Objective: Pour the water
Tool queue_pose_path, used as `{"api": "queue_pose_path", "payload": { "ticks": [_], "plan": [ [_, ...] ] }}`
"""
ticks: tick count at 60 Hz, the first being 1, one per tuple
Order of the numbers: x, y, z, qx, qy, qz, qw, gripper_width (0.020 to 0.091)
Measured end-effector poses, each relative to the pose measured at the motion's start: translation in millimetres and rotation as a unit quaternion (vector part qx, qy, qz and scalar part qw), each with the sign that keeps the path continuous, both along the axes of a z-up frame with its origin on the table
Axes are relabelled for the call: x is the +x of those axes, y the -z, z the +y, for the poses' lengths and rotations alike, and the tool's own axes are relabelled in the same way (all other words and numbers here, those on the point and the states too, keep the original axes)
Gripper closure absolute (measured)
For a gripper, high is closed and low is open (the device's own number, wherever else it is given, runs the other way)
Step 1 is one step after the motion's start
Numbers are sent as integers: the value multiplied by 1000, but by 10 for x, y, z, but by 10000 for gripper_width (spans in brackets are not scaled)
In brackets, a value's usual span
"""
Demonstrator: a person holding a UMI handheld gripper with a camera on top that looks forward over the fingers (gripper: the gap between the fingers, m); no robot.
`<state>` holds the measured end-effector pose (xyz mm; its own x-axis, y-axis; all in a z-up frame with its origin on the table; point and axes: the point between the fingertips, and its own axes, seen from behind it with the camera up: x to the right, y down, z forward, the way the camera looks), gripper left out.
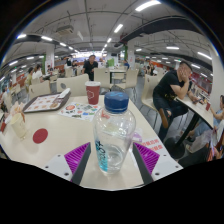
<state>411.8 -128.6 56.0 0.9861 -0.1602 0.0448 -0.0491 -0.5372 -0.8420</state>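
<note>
Gripper view: I see the hand-held gripper (111, 160) with its fingers spread, magenta pads (76, 155) facing in on both sides. A clear plastic water bottle (113, 132) with a blue cap (117, 102) stands upright between the fingers. Its lower body sits right at pad level. I can't tell whether both pads actually press on it; there looks to be a sliver of gap at either side, so I read it as standing between them on its own base, not pinched.

The bottle is on a white round surface (60, 140), at the near edge, closest to the gripper. It looks partly filled, with a label band around the middle.

Beyond the bottle, toward the middle of the surface, stands a red cup (93, 94), upright and well apart from the bottle. Just beside the cup's base lies some printed paper (76, 110). Further toward the far left side of the surface is a dark tray or board (46, 102) with items on it, too small to make out. A flat red disc (40, 135) lies on the left part of the surface, apart from everything else.

Background: a person in dark clothes (175, 92) sits at a neighbouring table off the right edge, leaning on it. Another person (91, 66) sits further back, beyond the cup. Ceiling strip lights overhead.
</note>
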Motion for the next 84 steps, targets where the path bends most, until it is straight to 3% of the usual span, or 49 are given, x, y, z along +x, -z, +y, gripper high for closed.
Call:
{"api": "queue_pose_path", "payload": {
  "ticks": [4, 8, 25, 34, 41, 52, 62, 71, 84],
  "plan": [
    [-32, 52, 166, 11, -4, 8, 1000, 333],
    [17, 96, 239, 14, 6, 7, 1000, 527],
    [4, 69, 314, 33, 9, 2, 999, 684],
    [26, 39, 338, 15, 12, -33, 999, 688],
    [-25, -315, 419, 23, 3, -104, 994, 685],
    [-525, -1163, 785, 50, -60, -282, 956, 689],
    [-1393, -1802, 1189, 68, -119, -467, 874, 686],
    [-2261, -1847, 1422, 61, -178, -601, 777, 687],
    [-3100, -1469, 1617, 34, -246, -752, 611, 686]
  ]
}}
